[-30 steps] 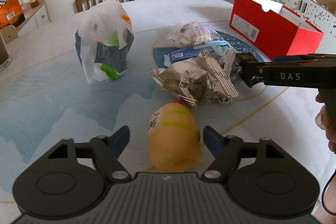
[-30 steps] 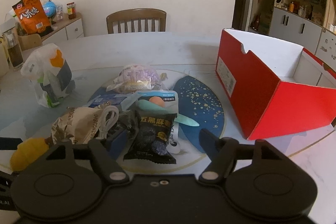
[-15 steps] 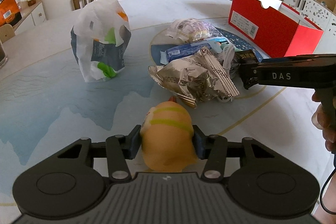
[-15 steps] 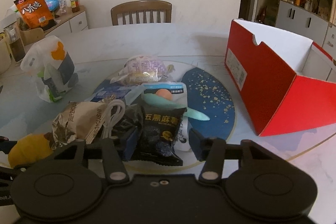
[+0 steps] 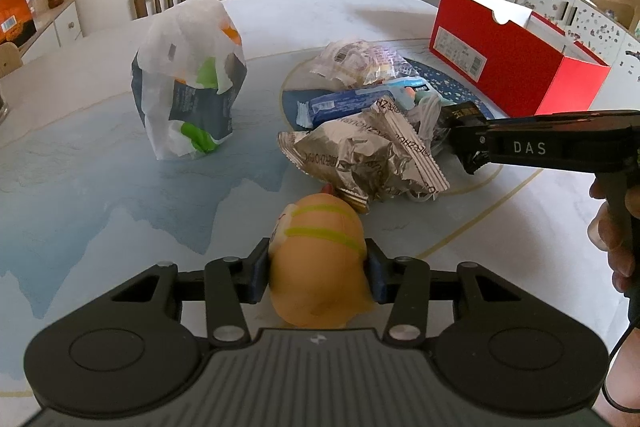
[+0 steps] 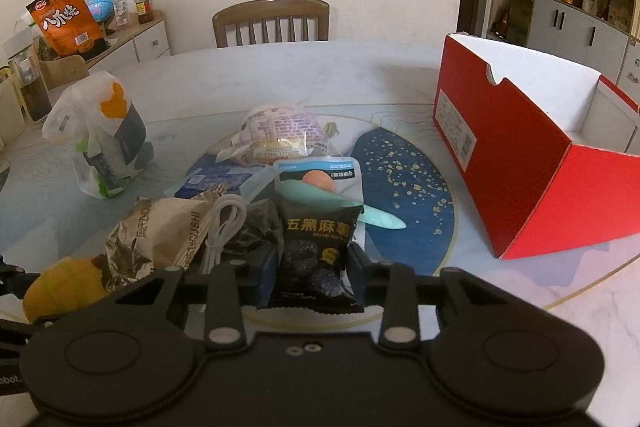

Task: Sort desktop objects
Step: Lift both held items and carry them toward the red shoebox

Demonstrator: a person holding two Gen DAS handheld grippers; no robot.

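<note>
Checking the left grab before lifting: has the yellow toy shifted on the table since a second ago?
No. The yellow toy sits at the same spot beside the silver snack bag; only the left claw has been closing, its pads now against the toy's sides.

Orange snack bag (image 5: 12, 7) edge-cropped

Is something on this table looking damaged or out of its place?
Nothing looks spilled or broken. The silver foil packet is crumpled, and a white cable lies tangled among the snack packets, the only non-snack in that heap.
</note>
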